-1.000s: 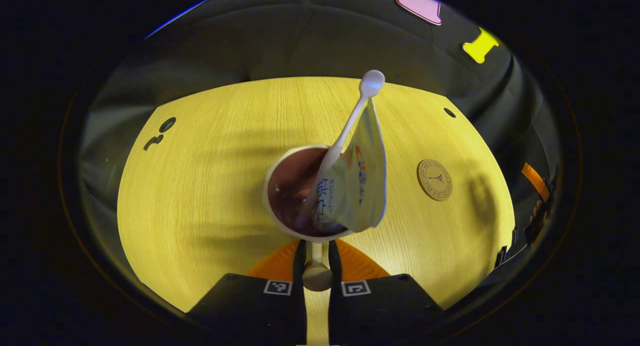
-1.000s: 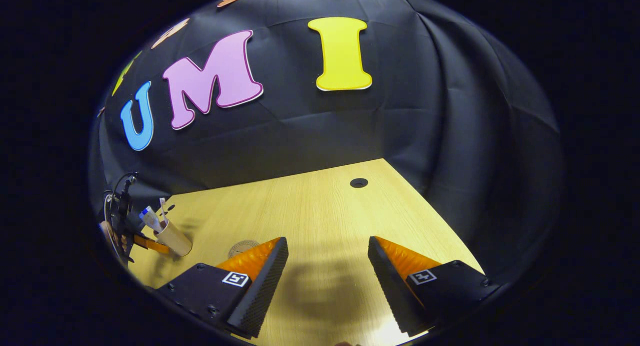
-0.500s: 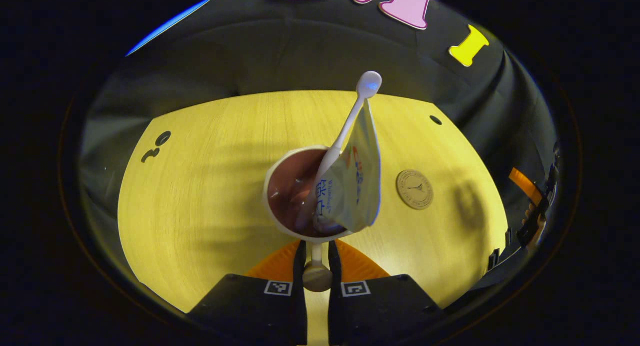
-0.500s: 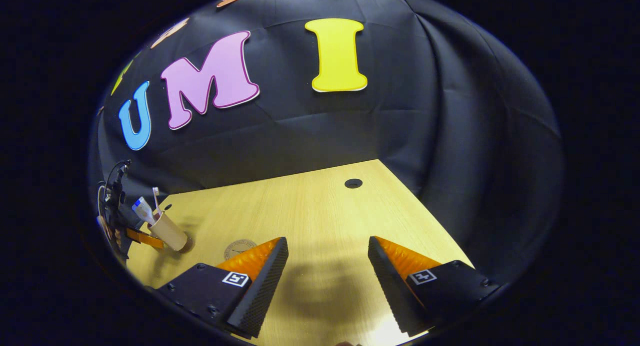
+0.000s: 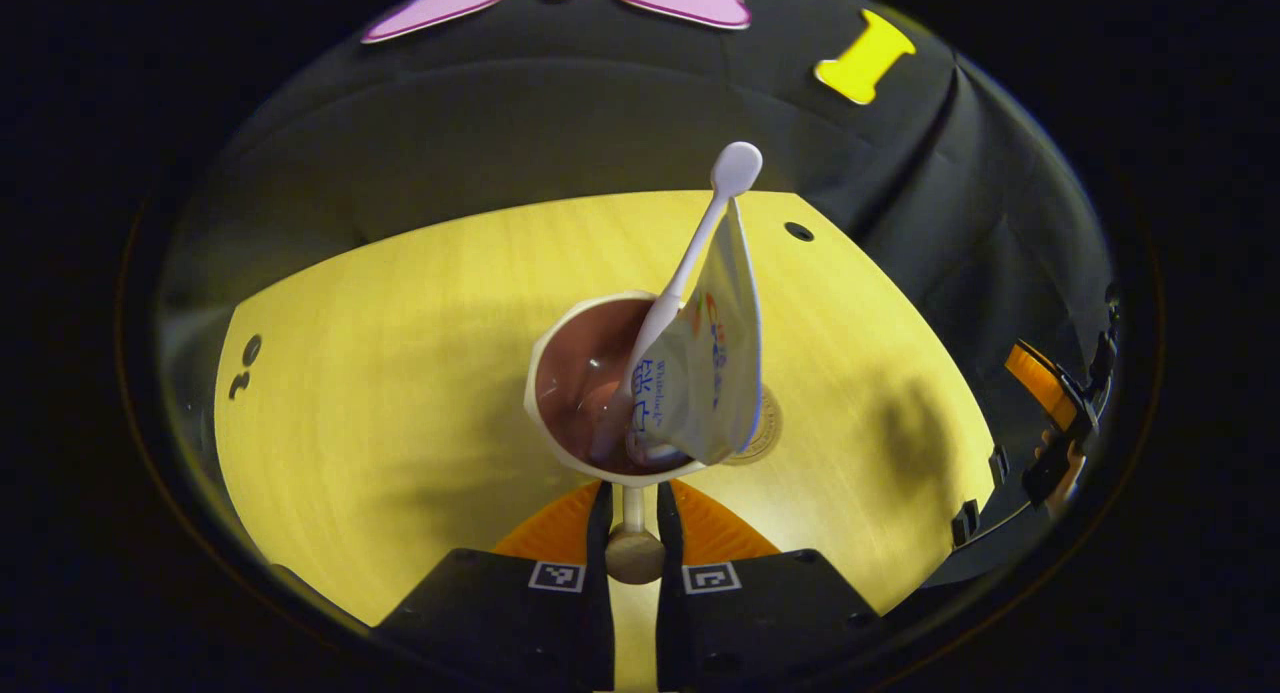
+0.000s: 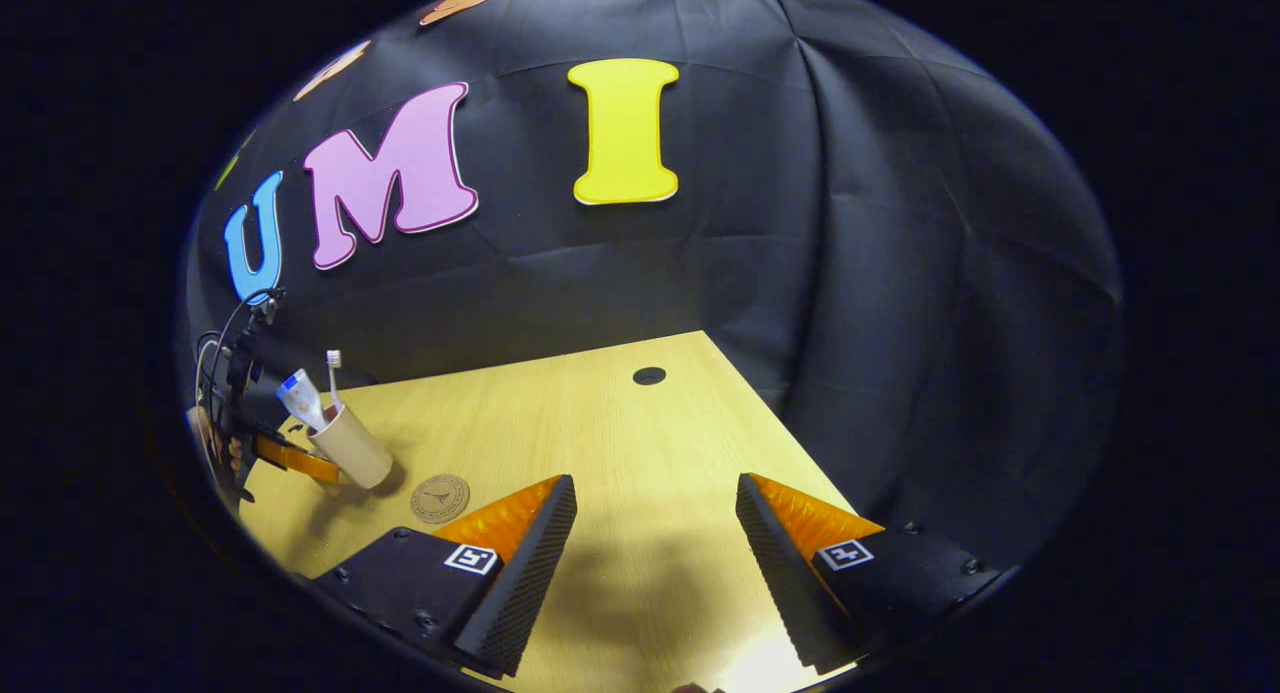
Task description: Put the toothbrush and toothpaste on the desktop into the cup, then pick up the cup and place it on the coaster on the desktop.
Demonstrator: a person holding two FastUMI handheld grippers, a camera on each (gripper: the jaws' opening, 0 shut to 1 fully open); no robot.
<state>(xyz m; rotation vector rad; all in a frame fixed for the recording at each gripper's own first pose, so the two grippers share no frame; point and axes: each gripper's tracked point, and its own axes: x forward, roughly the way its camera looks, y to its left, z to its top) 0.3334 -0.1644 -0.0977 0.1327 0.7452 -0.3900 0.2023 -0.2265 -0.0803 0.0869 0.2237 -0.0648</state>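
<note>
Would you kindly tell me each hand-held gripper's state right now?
Left hand-held gripper: closed on the cup handle.
Right hand-held gripper: open, empty.

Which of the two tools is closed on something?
The left tool, clamped on the beige cup's handle; the right tool is open above the wooden desktop.

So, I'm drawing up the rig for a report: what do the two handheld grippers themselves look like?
Each has a black, boxy body carrying a small square black-and-white marker tag on either side, with ribbed orange wedge pieces behind the jaws. That holds for the right gripper and the left gripper. In the right gripper view the left unit also shows thin black cables looping off its top.
</note>
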